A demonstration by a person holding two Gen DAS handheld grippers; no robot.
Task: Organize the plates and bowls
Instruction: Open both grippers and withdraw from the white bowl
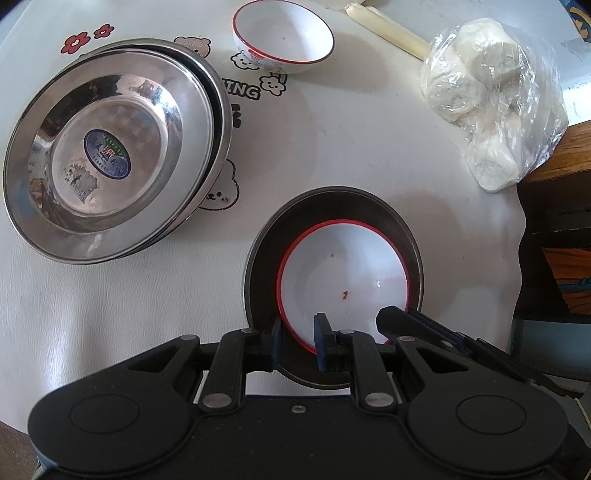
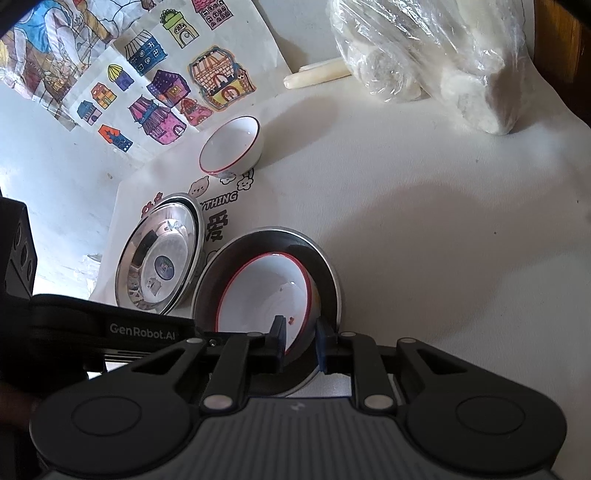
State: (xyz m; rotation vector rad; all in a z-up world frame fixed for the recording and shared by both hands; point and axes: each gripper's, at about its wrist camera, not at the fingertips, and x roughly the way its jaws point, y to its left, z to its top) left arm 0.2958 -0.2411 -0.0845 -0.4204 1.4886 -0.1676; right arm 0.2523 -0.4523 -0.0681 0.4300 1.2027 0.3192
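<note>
A white bowl with a red rim (image 1: 343,269) sits inside a shallow steel plate (image 1: 264,266) near the table's front edge. My left gripper (image 1: 300,341) is shut on the bowl's near rim, one pad inside and one outside. My right gripper (image 1: 406,319) holds the same rim just to the right. In the right wrist view, the right gripper (image 2: 301,341) pinches the bowl (image 2: 258,295) wall, with the steel plate (image 2: 327,266) under it. A stack of steel plates (image 1: 110,158) lies to the left, and a second white bowl (image 1: 282,37) stands behind.
A plastic bag of white buns (image 1: 491,99) and a pale stick (image 1: 384,29) lie at the back right, close to the table's right edge (image 1: 517,206). Coloured drawings (image 2: 147,74) lie beyond the cloth, behind the far bowl (image 2: 232,146) and the plate stack (image 2: 159,254).
</note>
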